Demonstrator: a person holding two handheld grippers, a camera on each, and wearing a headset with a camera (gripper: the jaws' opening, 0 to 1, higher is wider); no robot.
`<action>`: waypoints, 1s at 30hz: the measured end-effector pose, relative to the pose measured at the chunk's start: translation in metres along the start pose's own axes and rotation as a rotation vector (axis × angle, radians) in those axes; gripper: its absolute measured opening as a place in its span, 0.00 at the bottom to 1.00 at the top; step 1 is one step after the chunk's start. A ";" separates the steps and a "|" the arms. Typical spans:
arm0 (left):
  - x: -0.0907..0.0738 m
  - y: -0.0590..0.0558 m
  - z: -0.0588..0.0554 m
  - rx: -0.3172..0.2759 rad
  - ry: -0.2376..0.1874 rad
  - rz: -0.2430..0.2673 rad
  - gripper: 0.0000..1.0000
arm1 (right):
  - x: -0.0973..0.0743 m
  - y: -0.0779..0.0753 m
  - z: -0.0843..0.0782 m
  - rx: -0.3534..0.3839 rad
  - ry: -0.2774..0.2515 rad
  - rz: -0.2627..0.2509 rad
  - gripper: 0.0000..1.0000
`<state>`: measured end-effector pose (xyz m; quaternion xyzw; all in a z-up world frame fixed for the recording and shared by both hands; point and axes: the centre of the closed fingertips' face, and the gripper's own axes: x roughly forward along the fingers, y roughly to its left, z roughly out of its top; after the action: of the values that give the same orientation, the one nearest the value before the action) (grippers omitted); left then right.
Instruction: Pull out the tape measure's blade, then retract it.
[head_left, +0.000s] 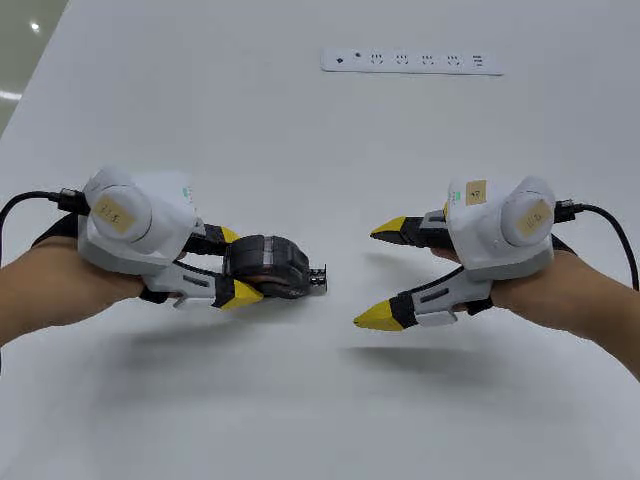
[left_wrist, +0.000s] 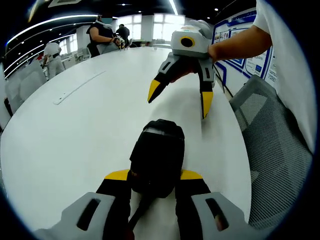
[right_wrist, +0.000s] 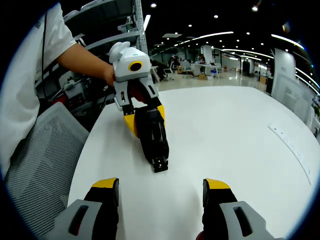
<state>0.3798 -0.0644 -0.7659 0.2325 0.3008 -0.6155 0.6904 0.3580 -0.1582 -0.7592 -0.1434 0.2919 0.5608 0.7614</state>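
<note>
One tape measure (head_left: 275, 262), clamped by left hand-held gripper (head_left: 238, 264); right hand-held gripper (head_left: 380, 273) spread wide.

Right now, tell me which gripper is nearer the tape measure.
Left. The left gripper is clamped on the tape measure; the right gripper is open, apart from it, facing its blade end.
</note>
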 end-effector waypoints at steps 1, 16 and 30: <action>0.000 0.000 0.000 0.002 0.000 0.000 0.29 | 0.001 0.000 0.000 -0.003 -0.001 0.000 0.67; 0.000 -0.001 -0.001 0.001 0.013 -0.003 0.28 | 0.031 -0.004 0.001 -0.070 -0.004 0.019 0.52; 0.000 -0.001 -0.001 0.005 0.014 -0.004 0.28 | 0.049 -0.002 0.005 -0.165 -0.002 0.052 0.27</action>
<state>0.3791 -0.0637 -0.7665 0.2381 0.3045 -0.6160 0.6864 0.3707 -0.1183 -0.7857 -0.1976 0.2475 0.6025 0.7326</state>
